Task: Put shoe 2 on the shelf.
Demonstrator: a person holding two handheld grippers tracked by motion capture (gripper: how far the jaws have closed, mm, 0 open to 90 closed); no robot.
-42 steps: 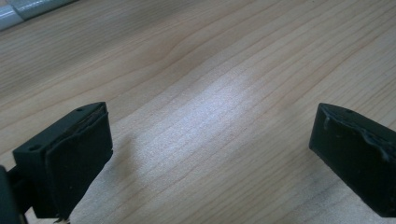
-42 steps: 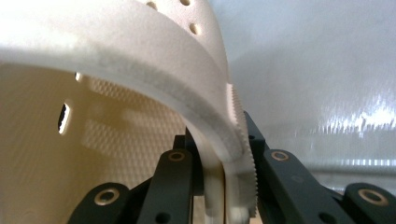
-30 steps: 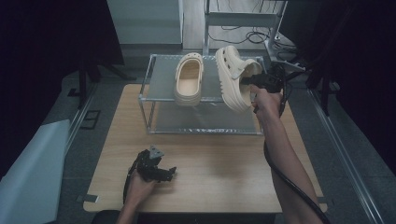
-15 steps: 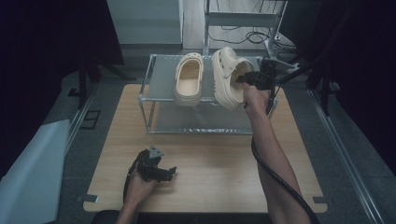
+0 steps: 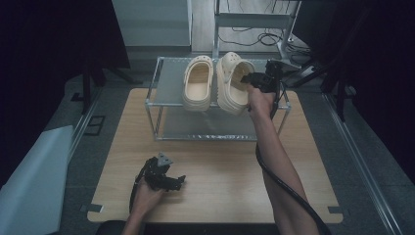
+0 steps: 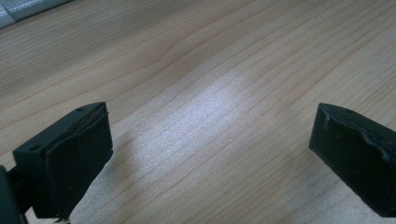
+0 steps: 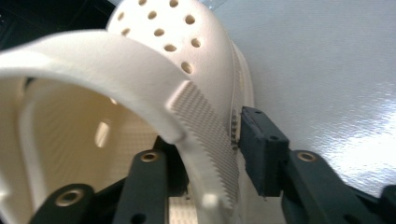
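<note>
Now right gripper [image 5: 250, 78] jaws, just opening, straddle right clog [image 5: 234, 84] wall on rack [image 5: 166, 78]; left gripper [image 5: 172, 180] open on table [image 5: 225, 166].

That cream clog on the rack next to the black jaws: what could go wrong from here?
1. The right gripper has just been opening its jaws around the side wall of the right clog, which looks tilted on the rack; once let go it might tip against the left clog.
2. One jaw sits inside the clog, so pulling back could snag the wall and drag it towards the rack's front edge.
</note>
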